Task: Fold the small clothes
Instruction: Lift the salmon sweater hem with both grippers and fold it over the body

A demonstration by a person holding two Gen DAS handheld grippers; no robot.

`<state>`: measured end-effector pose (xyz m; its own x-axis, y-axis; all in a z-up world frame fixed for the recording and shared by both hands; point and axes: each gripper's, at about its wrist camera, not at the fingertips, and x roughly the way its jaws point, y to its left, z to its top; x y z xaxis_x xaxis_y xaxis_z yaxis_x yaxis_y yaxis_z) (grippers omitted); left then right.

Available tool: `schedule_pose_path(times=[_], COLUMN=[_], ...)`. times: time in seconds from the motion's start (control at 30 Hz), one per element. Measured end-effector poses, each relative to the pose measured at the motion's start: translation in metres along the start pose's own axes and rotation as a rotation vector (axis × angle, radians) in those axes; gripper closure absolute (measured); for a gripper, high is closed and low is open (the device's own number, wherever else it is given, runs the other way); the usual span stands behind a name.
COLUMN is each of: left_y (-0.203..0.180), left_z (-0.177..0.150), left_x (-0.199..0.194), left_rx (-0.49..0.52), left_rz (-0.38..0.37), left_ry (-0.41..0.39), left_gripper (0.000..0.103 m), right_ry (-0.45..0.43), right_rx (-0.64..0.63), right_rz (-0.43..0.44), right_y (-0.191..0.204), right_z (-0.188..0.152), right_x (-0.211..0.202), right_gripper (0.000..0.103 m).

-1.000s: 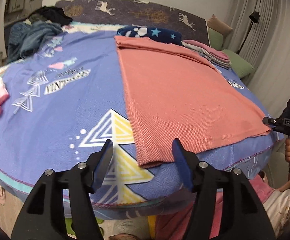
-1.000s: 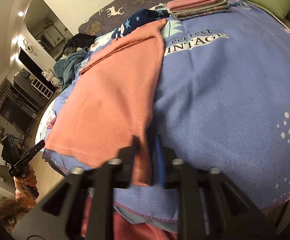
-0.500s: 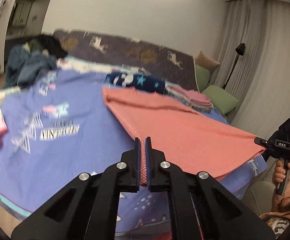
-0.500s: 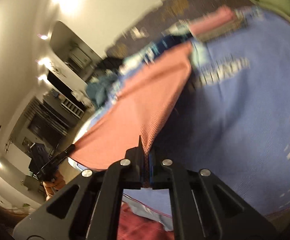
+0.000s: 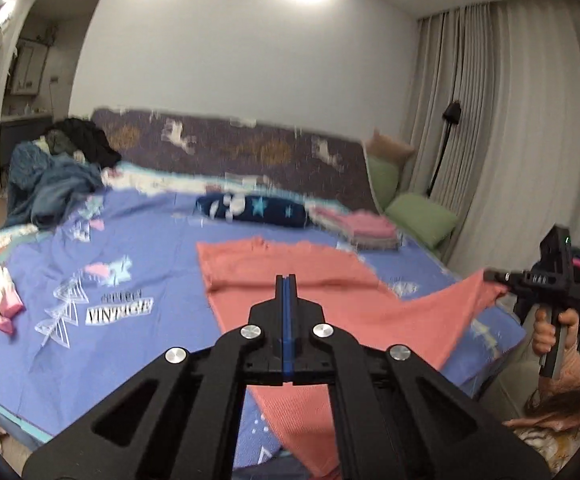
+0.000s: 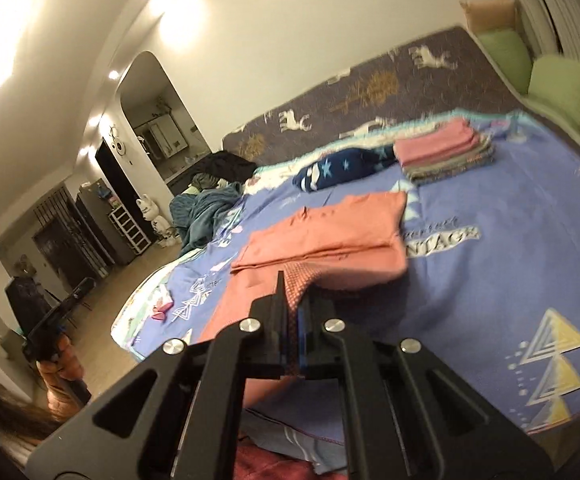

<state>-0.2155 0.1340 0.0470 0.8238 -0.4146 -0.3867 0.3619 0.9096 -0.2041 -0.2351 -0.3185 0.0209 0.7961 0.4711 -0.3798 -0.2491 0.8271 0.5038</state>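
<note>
Both claws, left claw (image 5: 286, 280) and right claw (image 6: 291, 280), are clamped on the coral garment's (image 5: 290, 276) near corners; it's light, floppy knit, so corner grips look right.

right gripper (image 6: 293, 304) clamped salmon cloth (image 6: 329, 236) edge | cloth lifted over bedspread (image 6: 509, 240) (far end folded) | folded stack (image 6: 445, 152) behind

We see a coral garment (image 5: 313, 280) of matt, finely textured knit cloth. Our grippers (image 5: 286, 280) are matt black plastic with shiny metal screws (image 5: 250, 332).
</note>
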Motion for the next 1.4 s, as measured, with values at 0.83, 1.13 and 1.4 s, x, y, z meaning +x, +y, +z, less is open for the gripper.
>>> schedule_pose_path(times=[0.83, 1.13, 1.4], left_y=[0.032, 0.038, 0.09], left_z=[-0.063, 0.052, 0.041], left_x=[0.081, 0.127, 0.264], left_rx=[-0.246, -0.168, -0.23], left_rz=[-0.208, -0.126, 0.113], left_ry=[0.355, 0.104, 0.311], left_gripper=[0.099, 0.099, 0.095], right_ry=[0.027, -0.056, 0.078], right_rx=[-0.013, 0.011, 0.111], right_rz=[-0.074, -0.077, -0.206], right_y=[-0.008, -0.017, -0.081], right_z=[0.014, 0.066, 0.101], right_x=[0.036, 0.064, 0.172], right_gripper=[0.099, 0.099, 0.093])
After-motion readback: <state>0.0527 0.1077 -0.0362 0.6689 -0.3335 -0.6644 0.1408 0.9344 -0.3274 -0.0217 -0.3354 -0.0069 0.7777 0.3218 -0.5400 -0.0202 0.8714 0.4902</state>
